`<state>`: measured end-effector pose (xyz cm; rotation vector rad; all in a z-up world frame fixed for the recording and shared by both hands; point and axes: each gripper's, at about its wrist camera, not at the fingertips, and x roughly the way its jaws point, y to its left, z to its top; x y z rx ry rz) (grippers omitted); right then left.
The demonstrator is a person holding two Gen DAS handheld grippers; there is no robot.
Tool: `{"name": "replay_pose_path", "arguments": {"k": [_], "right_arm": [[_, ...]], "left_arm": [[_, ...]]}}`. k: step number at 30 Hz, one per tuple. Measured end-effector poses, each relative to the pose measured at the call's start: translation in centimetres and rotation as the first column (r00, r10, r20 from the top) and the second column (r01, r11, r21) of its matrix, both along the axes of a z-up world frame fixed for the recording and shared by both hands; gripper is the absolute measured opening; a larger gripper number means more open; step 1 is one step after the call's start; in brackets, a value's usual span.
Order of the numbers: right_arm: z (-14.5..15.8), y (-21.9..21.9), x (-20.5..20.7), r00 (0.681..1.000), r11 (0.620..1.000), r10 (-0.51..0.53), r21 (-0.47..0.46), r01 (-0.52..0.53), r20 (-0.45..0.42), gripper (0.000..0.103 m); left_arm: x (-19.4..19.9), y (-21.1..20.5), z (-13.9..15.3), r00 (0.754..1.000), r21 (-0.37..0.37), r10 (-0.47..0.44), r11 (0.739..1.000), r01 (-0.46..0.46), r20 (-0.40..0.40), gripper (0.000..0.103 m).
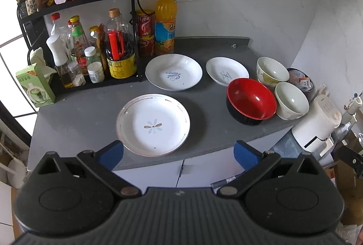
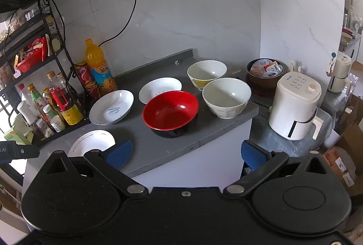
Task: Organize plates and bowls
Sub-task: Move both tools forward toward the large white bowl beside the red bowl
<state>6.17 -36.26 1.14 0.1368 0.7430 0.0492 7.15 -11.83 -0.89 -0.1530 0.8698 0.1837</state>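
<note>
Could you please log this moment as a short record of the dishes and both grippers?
surface: grey counter
plates: flower plate nearest; Sweet plate and small plate behind
bowls: red bowl; two white bowls to its right
stacking: none, all separate
left gripper: open, empty
right gripper: open, empty

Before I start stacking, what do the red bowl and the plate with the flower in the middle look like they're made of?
The red bowl looks like lacquered plastic or melamine: glossy red inside, black outside, with one sharp highlight. That is a guess from the sheen alone. The flower plate looks like glazed ceramic or porcelain: smooth white, a soft shine, and a thin dark rim line.
</note>
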Motion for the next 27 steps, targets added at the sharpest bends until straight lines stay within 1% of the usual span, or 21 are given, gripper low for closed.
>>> {"name": "replay_pose_path", "arguments": {"k": [6, 9, 12, 14, 19, 22, 23, 27], "right_arm": [[-0.3, -1.5, 1.3, 1.000, 0.999, 0.022, 0.032, -0.022, 0.004, 0.103], [-0.4, -1.8, 1.9, 1.000, 0.999, 0.026, 0.031, -0.026, 0.005, 0.102], [-0.7, -1.9, 2.6, 1.000, 0.999, 0.027, 0.036, -0.027, 0.002, 0.099], [-0.9, -1.9, 3.1, 1.000, 0.999, 0.022, 0.039, -0.022, -0.004, 0.099], [-2.0, -1.8, 4.7, 1.000, 1.000, -0.005, 0.031, 0.006, -0.014, 0.098], [-2.7, -1.7, 5.7, 1.000, 0.999, -0.029, 0.028, 0.029, -0.001, 0.095], [-2.9, -1.7, 6.1, 0.999, 0.999, -0.041, 0.031, 0.040, 0.004, 0.093], [-3.7, -2.1, 7.7, 0.994, 0.992, -0.106, 0.076, 0.105, 0.003, 0.092]], "left_arm": [[0.9, -1.1, -0.1, 0.999, 0.010, 0.041, 0.999, -0.041, -0.004, 0.102], [1.3, -1.3, -0.1, 0.999, 0.000, 0.046, 0.999, -0.046, 0.002, 0.102], [2.2, -1.6, -0.3, 0.999, 0.007, 0.049, 0.999, -0.049, 0.001, 0.102], [2.8, -1.7, -0.5, 0.999, 0.008, 0.050, 0.999, -0.050, 0.002, 0.102], [5.2, -1.2, -1.6, 0.999, 0.005, 0.046, 0.999, -0.046, -0.012, 0.102], [7.0, -0.9, -2.4, 0.999, 0.015, 0.036, 0.999, -0.035, -0.013, 0.102], [7.6, -0.8, -2.7, 0.999, 0.019, 0.030, 0.999, -0.030, -0.013, 0.102], [10.4, -1.2, -3.5, 1.000, 0.045, -0.015, 0.999, 0.015, -0.018, 0.102]]}}
